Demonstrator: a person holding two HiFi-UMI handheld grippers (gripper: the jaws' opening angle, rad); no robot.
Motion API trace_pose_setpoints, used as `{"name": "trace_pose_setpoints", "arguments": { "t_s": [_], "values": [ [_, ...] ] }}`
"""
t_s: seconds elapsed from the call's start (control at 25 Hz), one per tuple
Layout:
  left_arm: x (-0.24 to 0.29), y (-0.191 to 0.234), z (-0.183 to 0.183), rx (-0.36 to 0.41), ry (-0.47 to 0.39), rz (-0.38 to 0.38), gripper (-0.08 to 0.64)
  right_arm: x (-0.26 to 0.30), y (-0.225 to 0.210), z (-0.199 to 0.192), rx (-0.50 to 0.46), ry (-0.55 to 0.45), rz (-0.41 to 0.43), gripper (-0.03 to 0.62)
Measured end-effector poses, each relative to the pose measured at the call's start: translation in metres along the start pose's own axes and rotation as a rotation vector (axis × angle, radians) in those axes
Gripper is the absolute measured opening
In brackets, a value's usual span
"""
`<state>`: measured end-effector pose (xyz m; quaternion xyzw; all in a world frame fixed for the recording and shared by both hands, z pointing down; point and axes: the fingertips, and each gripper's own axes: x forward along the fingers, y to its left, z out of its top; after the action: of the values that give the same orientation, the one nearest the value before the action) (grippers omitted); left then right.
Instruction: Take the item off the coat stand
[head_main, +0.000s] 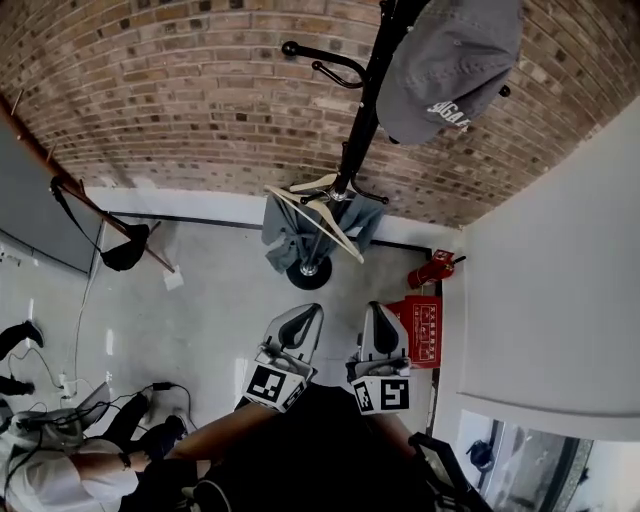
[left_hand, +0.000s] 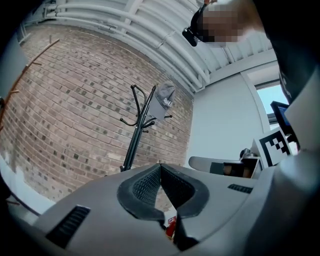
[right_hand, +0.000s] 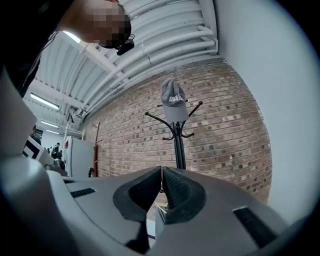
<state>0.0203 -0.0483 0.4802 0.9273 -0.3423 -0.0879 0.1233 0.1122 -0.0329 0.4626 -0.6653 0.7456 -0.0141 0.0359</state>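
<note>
- The grey cap hangs on an upper hook of the coat stand.
- It looks light, with a soft crown and a stiffer brim. The brim is probably the surest hold, lifting the cap up and clear of the hook.
- The left hand-held gripper and right hand-held gripper both have jaws pressed together with nothing in them, well apart from the stand.
- Lower down, a hanger carries what may be a grey garment.

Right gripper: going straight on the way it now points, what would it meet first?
Probably the coat stand, at its pole below the grey cap; the pole rises just past the tips of the shut right gripper. Nothing nearer shows, though depth is unclear.
</note>
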Motion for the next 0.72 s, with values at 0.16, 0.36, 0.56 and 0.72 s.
{"name": "trace_pose_setpoints", "arguments": {
  "t_s": [0.16,0.36,0.56,0.72],
  "values": [
    [0.014,0.017,0.008,-0.051,0.006,-0.045,0.017,0.024,0.003,-0.007,0.012,0.018,-0.029,0.018],
    [0.039,0.022,0.018,-0.08,-0.016,-0.047,0.017,0.041,0.003,-0.004,-0.006,0.046,-0.002,0.018],
    [0.062,0.026,0.015,-0.081,0.003,-0.02,0.017,0.064,-0.023,0.006,-0.017,0.068,-0.02,0.018],
    [0.073,0.033,0.024,-0.054,-0.011,0.008,0.017,0.082,-0.047,0.03,0.001,0.036,-0.026,0.018]
  ]
}}
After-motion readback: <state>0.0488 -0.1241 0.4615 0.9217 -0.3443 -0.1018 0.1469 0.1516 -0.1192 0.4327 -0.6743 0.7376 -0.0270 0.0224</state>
